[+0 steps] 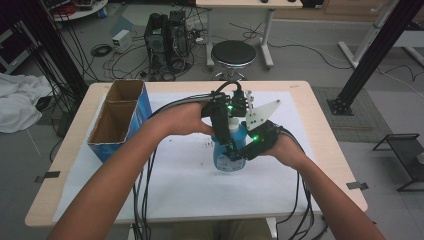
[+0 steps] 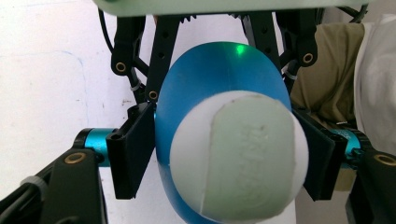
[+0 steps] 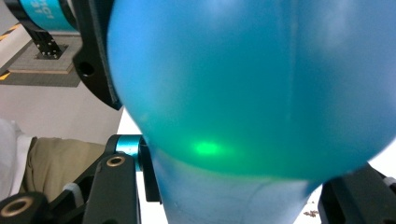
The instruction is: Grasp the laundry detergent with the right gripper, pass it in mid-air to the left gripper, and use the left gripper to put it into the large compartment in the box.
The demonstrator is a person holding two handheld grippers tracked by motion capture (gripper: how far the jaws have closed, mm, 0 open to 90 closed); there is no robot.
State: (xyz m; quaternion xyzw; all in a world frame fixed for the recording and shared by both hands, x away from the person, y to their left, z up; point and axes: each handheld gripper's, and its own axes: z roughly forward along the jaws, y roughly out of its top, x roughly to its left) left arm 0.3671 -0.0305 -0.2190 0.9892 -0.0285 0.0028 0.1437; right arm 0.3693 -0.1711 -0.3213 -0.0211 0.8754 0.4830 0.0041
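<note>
Presently the blue bottle (image 1: 226, 152) stands near the table's (image 1: 165, 200) middle, right of the cardboard box (image 1: 120, 120). Its white cap (image 2: 238, 156) sits between the left gripper's (image 1: 227, 142) pads, which appear to touch its sides. The right gripper (image 1: 245, 150) is clamped on the lower body. Judged: smooth plastic, light, slippery, slightly yielding; hold the body firmly and take the cap by its 2 flanks.
</note>
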